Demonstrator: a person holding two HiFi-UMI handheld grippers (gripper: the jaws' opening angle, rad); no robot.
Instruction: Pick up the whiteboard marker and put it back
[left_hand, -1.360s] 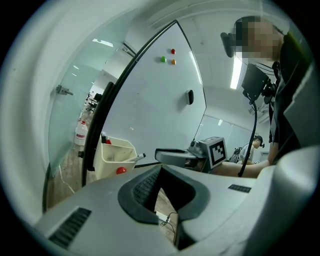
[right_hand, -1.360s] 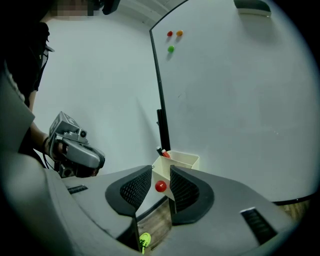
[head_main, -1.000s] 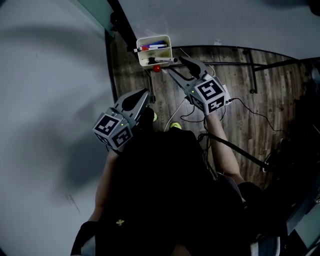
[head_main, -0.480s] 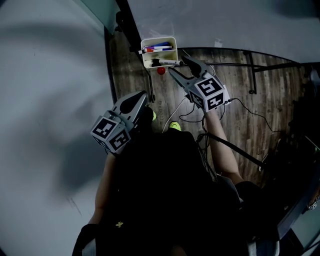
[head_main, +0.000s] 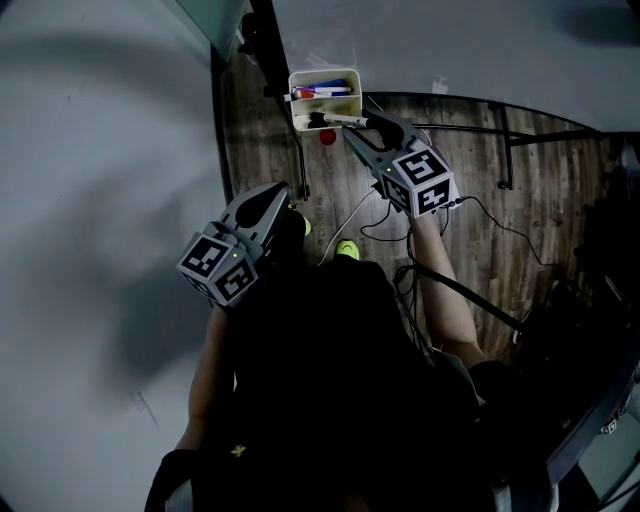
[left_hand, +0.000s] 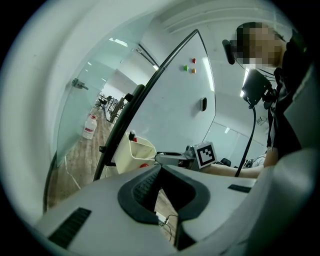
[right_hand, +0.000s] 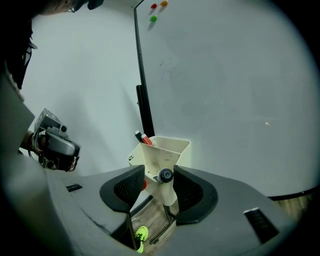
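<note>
A cream tray (head_main: 325, 98) hangs on the whiteboard and holds red and blue markers. My right gripper (head_main: 358, 128) reaches its front rim with the whiteboard marker (head_main: 335, 120) lying between the jaws. In the right gripper view the marker's round end (right_hand: 165, 175) sits by the right pad, and a gap shows at the left pad. The jaws have just been closing around it without pressing on it. The tray (right_hand: 170, 150) stands just ahead. My left gripper (head_main: 272, 192) hangs lower left, shut and empty (left_hand: 160, 169).
A dark whiteboard frame post (head_main: 275, 60) runs beside the tray, and a red round thing (head_main: 327, 137) sits under it. Cables (head_main: 380, 225) trail over the wooden floor. A black stand leg (head_main: 505, 140) lies to the right. Yellow-green shoes (head_main: 345, 248) show below.
The right gripper has sunk a little at the tray's front, with the marker still between its jaws. The left gripper has drifted slightly to the left.
</note>
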